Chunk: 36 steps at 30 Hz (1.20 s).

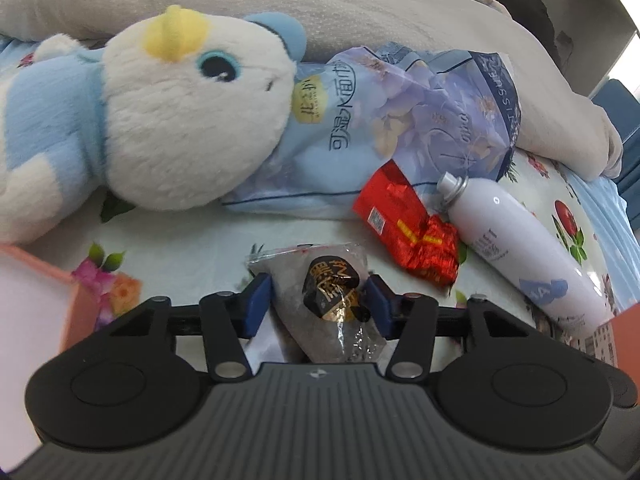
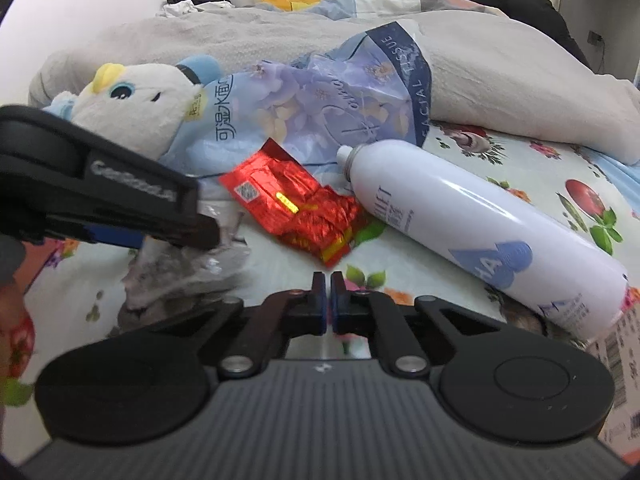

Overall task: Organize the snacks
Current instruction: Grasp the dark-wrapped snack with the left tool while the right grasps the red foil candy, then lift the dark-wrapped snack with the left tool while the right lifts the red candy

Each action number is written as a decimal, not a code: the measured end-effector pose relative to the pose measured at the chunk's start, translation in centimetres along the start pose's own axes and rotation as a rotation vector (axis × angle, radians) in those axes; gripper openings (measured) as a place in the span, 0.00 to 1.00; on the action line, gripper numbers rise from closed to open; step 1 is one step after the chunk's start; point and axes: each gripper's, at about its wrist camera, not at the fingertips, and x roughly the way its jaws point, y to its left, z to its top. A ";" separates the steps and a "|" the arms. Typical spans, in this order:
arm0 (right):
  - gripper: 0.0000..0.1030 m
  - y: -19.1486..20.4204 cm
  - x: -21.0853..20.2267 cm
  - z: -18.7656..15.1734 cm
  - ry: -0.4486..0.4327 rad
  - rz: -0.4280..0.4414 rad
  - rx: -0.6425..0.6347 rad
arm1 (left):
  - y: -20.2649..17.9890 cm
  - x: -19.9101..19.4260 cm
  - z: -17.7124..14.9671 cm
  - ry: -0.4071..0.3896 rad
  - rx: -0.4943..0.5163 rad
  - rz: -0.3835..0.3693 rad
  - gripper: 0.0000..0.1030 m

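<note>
A clear snack packet with a dark label [image 1: 332, 344] lies on the flowered bed sheet [image 1: 192, 248] between the blue pads of my left gripper [image 1: 318, 292], and both pads press against its sides. The right wrist view shows that left gripper [image 2: 208, 232] from the side, over the blurred packet [image 2: 184, 272]. A red foil snack packet [image 1: 408, 228] [image 2: 296, 208] lies just beyond, apart from both grippers. My right gripper [image 2: 330, 300] is shut with nothing between its fingers, a little short of the red packet.
A white spray can [image 1: 516, 240] [image 2: 460, 220] lies to the right of the red packet. A plush toy [image 1: 180, 120] and a tissue pack [image 1: 400, 112] lie behind. A pink box [image 1: 36, 300] stands at the left, a printed carton [image 2: 616, 360] at the right.
</note>
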 end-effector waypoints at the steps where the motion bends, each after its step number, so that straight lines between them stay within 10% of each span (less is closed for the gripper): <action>1: 0.04 0.0 -0.3 -0.2 0.000 0.002 -0.001 | 0.2 -0.3 -0.3 -0.003 0.004 -0.001 0.53; 11: 0.10 0.1 -1.1 1.4 -0.062 0.041 -0.039 | 3.0 -3.3 -2.7 -0.026 -0.017 0.001 0.49; 15: 0.60 0.5 -0.5 2.4 -0.086 0.053 -0.067 | 3.8 -3.8 -3.3 -0.039 -0.025 -0.003 0.49; 23: 0.74 0.8 2.9 3.0 -0.026 0.005 0.051 | 4.9 -4.4 -4.0 -0.056 -0.053 -0.027 0.49; 36: 0.68 -1.4 3.7 2.0 -0.070 -0.012 0.372 | 5.7 -4.4 -4.0 -0.071 -0.075 -0.059 0.48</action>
